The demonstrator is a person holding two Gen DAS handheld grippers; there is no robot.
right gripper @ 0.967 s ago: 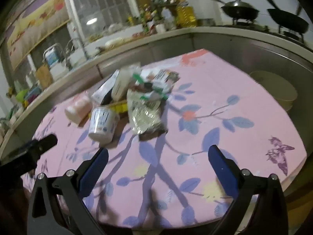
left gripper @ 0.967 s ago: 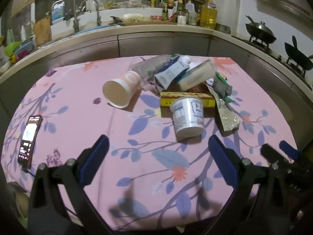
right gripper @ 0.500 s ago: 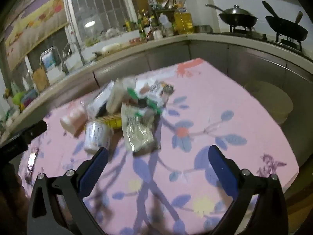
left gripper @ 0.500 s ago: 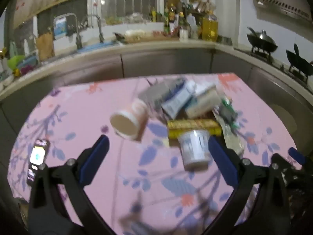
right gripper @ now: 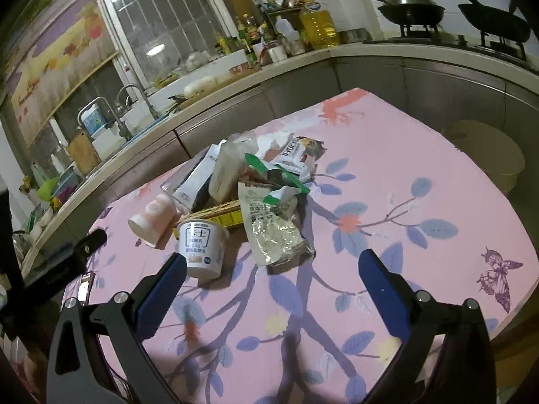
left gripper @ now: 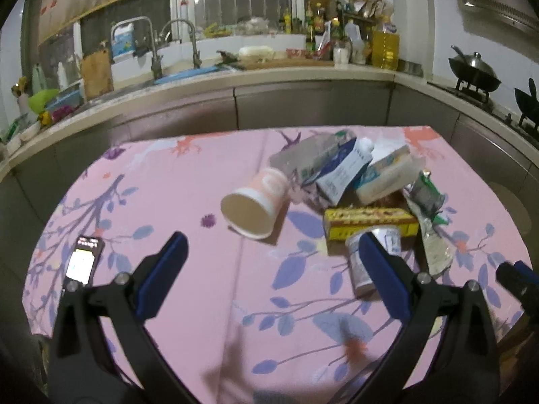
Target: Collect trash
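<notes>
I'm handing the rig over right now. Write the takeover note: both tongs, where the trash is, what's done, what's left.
Left tongs: open, empty, above the near part of the table.
Right tongs: open, empty, aimed at the pile.
Trash: one heap on the pink floral tablecloth. Pink paper cup on its side, white yogurt cup upside down, yellow box, clear bag, cartons and wrappers behind.
Not trash: a lit phone at the left edge.
Done: nothing picked up.
Left: everything; no bin in view.
</notes>
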